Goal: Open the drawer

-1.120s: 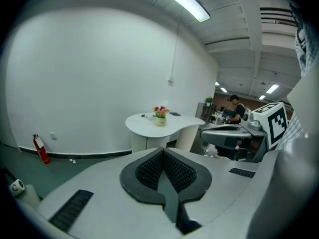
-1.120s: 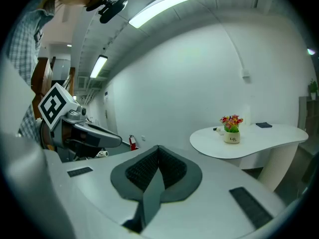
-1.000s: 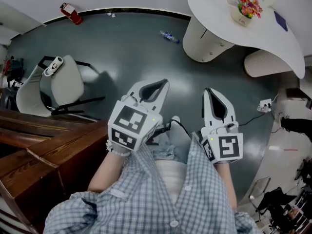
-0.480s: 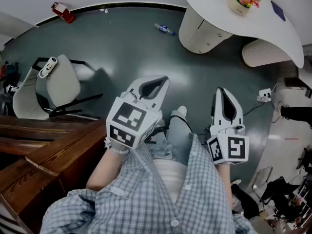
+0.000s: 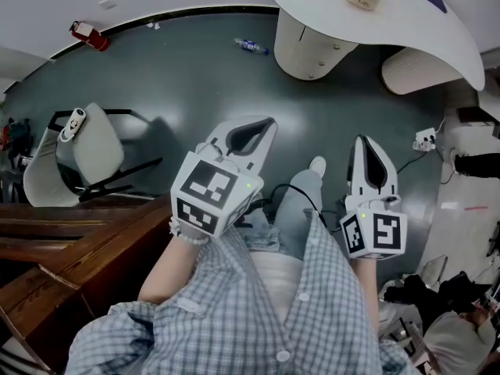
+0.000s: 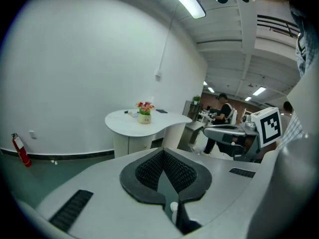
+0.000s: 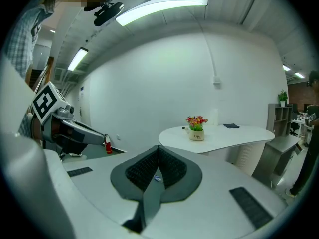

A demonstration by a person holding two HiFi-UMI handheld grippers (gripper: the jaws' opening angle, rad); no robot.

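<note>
In the head view my left gripper [image 5: 268,123] and right gripper [image 5: 366,141] hang side by side over the dark green floor, in front of a checked shirt. Both are shut, jaw tips together, with nothing between them. Ahead stands a white curved table [image 5: 328,6] on a white base cabinet [image 5: 308,45] with small knobs. In the left gripper view [image 6: 162,151] the table [image 6: 149,121] and its cabinet front [image 6: 130,144] are well beyond the jaws. The right gripper view [image 7: 158,147] shows the table [image 7: 224,133] with a flower pot [image 7: 196,132].
A dark wooden desk [image 5: 70,244] stands close at lower left. A white chair [image 5: 86,143] stands on the left. A red fire extinguisher [image 5: 87,35] and a bottle [image 5: 251,47] lie by the wall. A power strip with cable [image 5: 426,139] lies at right. A shoe [image 5: 316,166] shows between the grippers.
The table, chair and extinguisher have slid up and left in the head view. My right gripper has drifted right and down in the picture. Both jaws stay shut.
</note>
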